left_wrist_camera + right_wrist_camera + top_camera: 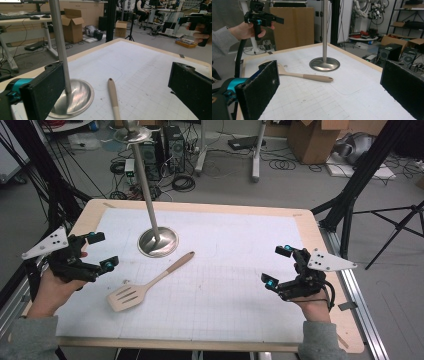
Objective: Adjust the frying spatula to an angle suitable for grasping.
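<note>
Wide surface (310, 330) covered by white gridded paper, filling the middle of the high view. Metal stand (157, 242) with round base, upper left of centre. Wooden spatula (145, 285) lying flat just below that base. Left hand-held gripper (102, 251) at left edge, right hand-held gripper (276, 266) at right edge, both spread, gripping nothing.

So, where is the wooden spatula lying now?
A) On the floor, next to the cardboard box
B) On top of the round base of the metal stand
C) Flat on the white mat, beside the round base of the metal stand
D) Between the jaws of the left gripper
C: the wooden spatula lies flat on the white mat, its handle end near the round base but apart from it, and no gripper touches it.
</note>
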